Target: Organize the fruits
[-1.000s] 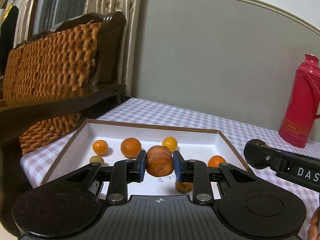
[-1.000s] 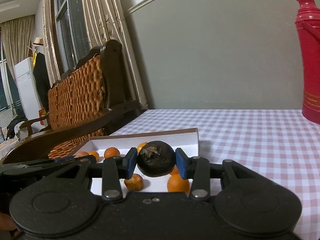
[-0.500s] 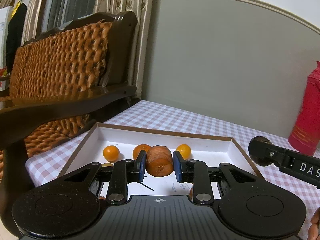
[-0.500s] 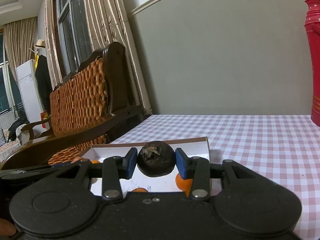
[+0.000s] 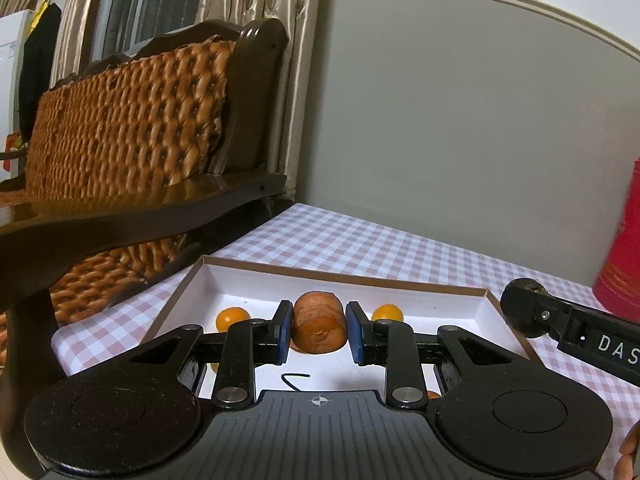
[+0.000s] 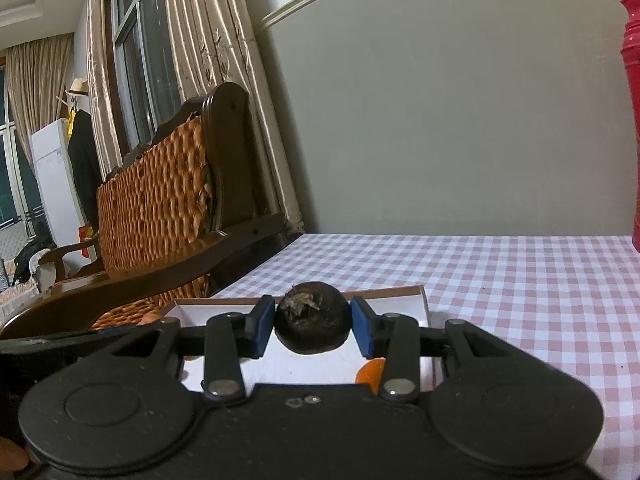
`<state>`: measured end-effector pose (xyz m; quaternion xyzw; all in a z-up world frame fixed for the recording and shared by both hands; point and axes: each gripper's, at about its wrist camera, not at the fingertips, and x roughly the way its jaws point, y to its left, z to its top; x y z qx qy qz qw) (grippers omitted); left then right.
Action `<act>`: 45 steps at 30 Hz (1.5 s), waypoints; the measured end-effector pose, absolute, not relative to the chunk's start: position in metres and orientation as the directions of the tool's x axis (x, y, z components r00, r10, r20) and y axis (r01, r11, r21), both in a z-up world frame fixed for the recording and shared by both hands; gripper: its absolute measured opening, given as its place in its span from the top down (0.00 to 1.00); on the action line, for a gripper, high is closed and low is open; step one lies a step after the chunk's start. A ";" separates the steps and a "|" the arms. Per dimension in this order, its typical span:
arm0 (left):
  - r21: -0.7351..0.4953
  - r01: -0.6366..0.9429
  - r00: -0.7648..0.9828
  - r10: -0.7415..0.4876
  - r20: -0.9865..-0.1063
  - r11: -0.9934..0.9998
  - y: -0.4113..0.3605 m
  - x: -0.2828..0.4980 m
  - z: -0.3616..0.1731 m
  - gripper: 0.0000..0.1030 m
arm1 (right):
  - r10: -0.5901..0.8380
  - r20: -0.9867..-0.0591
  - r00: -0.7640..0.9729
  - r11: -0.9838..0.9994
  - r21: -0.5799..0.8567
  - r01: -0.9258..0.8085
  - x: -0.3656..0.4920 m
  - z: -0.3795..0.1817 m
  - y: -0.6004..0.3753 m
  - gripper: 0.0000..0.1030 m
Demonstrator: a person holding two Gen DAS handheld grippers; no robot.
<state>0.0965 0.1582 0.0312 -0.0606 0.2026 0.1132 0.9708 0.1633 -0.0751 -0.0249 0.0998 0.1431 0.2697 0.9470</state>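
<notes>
Above the white tray (image 5: 472, 312), the left gripper (image 5: 318, 330) pinches a brown ridged fruit (image 5: 318, 326) and the right gripper (image 6: 313, 326) pinches a dark round fruit (image 6: 313, 322); either could slip and roll off, since curved skins give flat pads little purchase. Around them spreads the pink checked tablecloth (image 6: 500, 280), a woven-backed wooden bench (image 5: 132, 128), a red thermos (image 5: 622, 256), then small oranges (image 5: 232, 319) resting in the tray.

Wicker-backed wooden bench (image 5: 132, 128), curtains (image 6: 224, 60), red thermos (image 6: 632, 120) on checked tablecloth (image 6: 520, 272).
</notes>
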 end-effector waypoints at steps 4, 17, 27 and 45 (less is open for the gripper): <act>-0.072 -0.254 0.885 0.202 -0.420 0.964 0.164 0.103 0.029 0.72 | 0.531 -0.230 0.815 0.839 0.273 -0.470 0.175 -0.027 -0.072 0.68; -0.047 -0.283 0.860 0.232 -0.454 0.958 0.176 0.121 0.021 0.72 | 0.522 -0.299 0.799 0.847 0.287 -0.447 0.204 -0.040 -0.059 0.68; 0.017 -0.349 0.844 0.322 -0.428 0.937 0.169 0.126 0.025 0.00 | 0.457 -0.233 0.859 0.877 0.279 -0.391 0.196 -0.027 -0.069 0.17; 0.043 -0.336 0.865 0.326 -0.382 0.941 0.134 0.037 0.071 0.00 | 0.433 -0.180 0.884 0.888 0.254 -0.383 0.108 0.009 -0.126 0.06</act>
